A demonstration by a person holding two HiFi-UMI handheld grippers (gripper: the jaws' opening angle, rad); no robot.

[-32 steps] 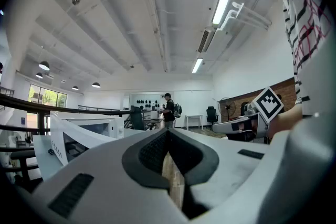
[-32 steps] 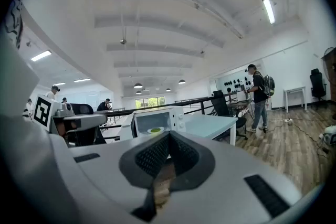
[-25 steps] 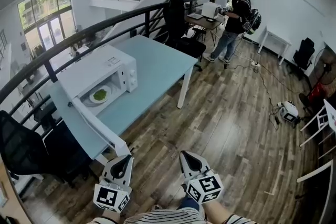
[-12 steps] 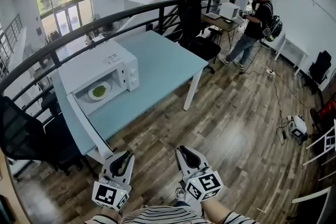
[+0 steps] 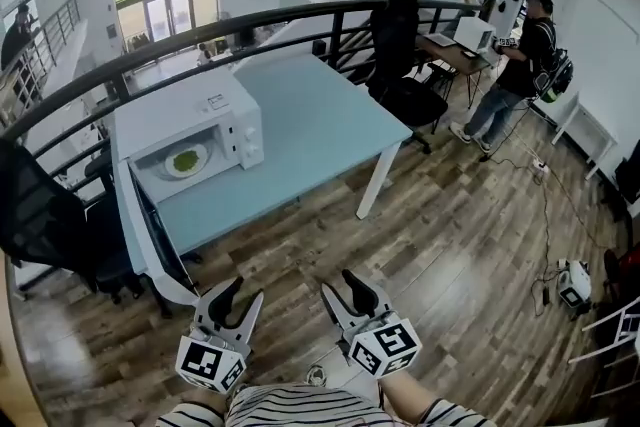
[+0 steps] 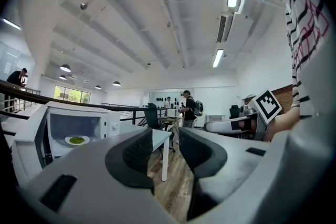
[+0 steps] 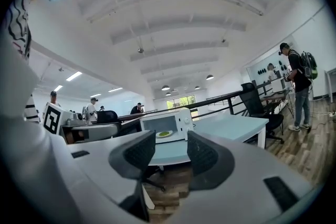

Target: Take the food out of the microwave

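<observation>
A white microwave (image 5: 200,120) stands on the left end of a light blue table (image 5: 310,115), its door (image 5: 150,230) swung open toward me. Inside it lies a white plate of green food (image 5: 185,161), which also shows in the left gripper view as the plate (image 6: 77,140) and in the right gripper view as the plate (image 7: 165,134). My left gripper (image 5: 242,293) and right gripper (image 5: 340,285) hang side by side over the wooden floor, well short of the table. Both point level at it. Their jaws are opening, with nothing between them.
A black office chair (image 5: 45,215) stands left of the open door, and another chair (image 5: 400,45) stands behind the table. A dark railing (image 5: 250,20) runs behind the table. A person (image 5: 515,65) stands at a far desk. Cables and a small device (image 5: 575,283) lie on the floor at right.
Both grippers were shut before and now stand open. They have moved forward toward the table, and the microwave with its open door sits nearer and further left in view.
</observation>
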